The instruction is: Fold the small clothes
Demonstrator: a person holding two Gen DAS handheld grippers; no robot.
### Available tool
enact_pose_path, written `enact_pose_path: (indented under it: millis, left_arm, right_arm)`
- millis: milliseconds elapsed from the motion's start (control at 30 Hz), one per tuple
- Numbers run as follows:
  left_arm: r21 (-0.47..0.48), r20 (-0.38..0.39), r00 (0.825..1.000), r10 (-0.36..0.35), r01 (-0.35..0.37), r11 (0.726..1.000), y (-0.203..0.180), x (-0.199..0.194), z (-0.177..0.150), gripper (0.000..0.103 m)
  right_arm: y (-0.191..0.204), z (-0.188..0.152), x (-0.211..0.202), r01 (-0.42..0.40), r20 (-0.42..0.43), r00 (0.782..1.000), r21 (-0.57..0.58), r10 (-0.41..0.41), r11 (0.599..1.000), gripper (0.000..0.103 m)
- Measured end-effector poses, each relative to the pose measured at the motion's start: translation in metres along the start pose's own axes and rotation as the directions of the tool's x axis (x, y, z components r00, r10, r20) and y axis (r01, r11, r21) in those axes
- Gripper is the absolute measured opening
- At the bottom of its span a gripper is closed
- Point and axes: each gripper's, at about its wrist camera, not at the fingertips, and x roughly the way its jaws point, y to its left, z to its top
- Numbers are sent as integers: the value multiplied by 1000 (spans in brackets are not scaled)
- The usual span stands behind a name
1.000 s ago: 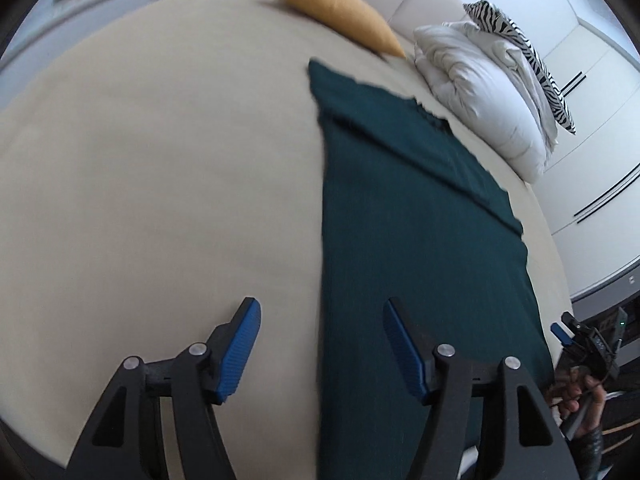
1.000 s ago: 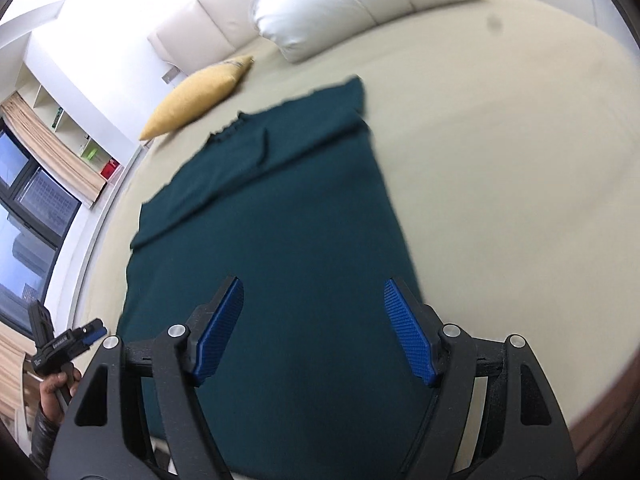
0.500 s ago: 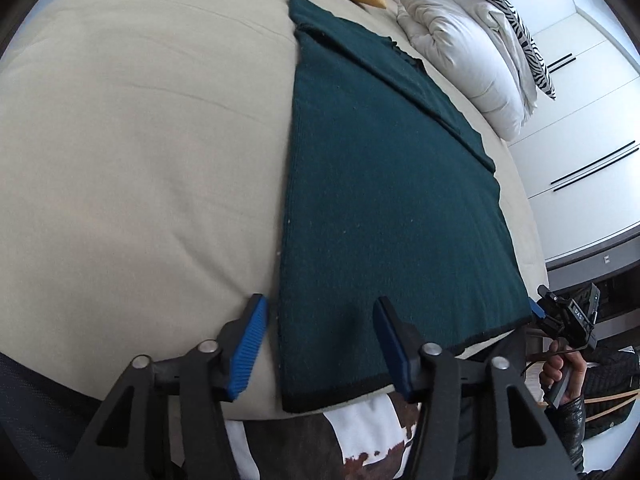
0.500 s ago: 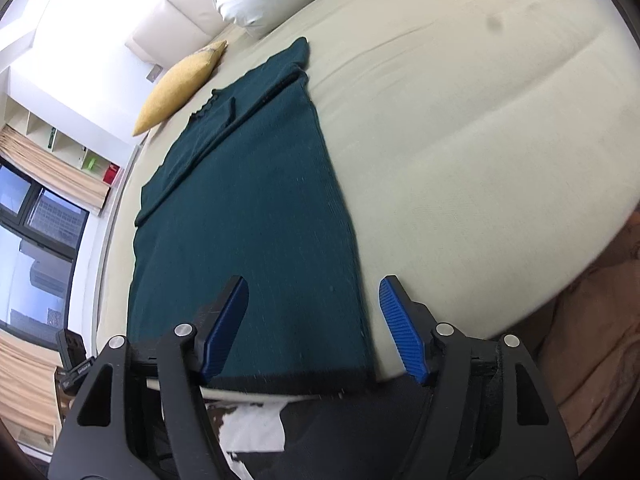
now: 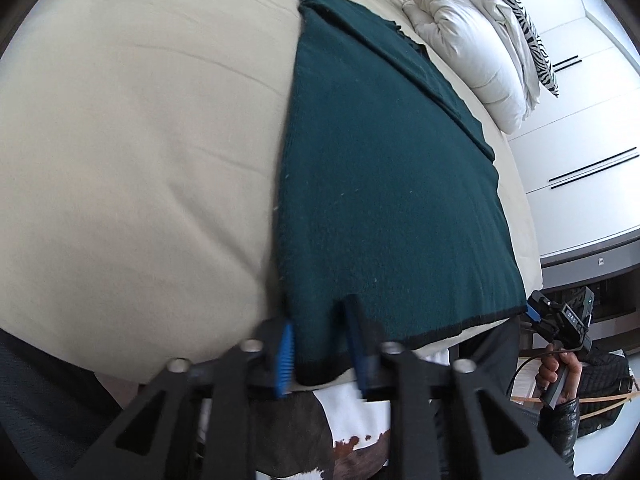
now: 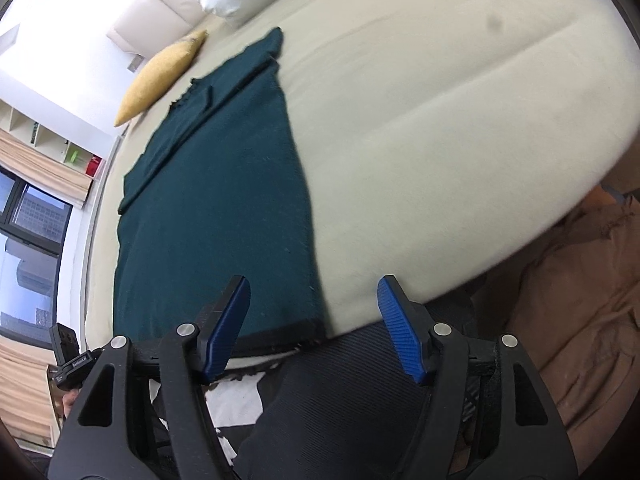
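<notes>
- The green garment (image 5: pixel 384 184) lies flat on the bed (image 5: pixel 120 152), hem at the near edge, so I can take both hem corners.
- My left gripper (image 5: pixel 320 350) is closing on the hem's left corner, cloth between the pads.
- My right gripper (image 6: pixel 314 328) is narrowing — straddling the right corner, not touching.
- Only the right view shows that gap; the left shows the bite.
</notes>
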Motion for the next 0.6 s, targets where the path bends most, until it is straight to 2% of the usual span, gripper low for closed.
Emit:
enact_pose_path:
  millis: [100,200,267,333,367,467,600]
  left_arm:
    - [-5,-5,1000,-7,7,1000,1,1,-2,8]
    - [5,-2,1000,-6,6,1000,-3,0,-2,7]
    - [15,2,1000,-3,3,1000,-5,-1,-1,6]
    - [19,9,1000,-10,10,1000,-6,-4,-1,6]
    - [19,13,1000,-13,13,1000,-6,-6,-1,6]
    - [-4,40,997,-58,59,998,-6,-15,1,6]
    - [-50,118,979,-165,171,984,-6,-39,14,6]
  right_arm:
    - [2,-1,4,-2,-13,1000,-8,2,1000,60]
    - [8,-1,7,-15,-41,999,-35,14,999,45]
    - [10,-2,9,-22,-58,998,-46,19,999,26]
    - [9,-2,8,-26,-59,998,-42,23,999,12]
    - [8,-2,9,-31,-60,998,-39,28,999,8]
    - [7,0,5,-55,-42,998,-24,54,998,7]
    - [11,10,-9,-160,28,987,16,160,987,7]
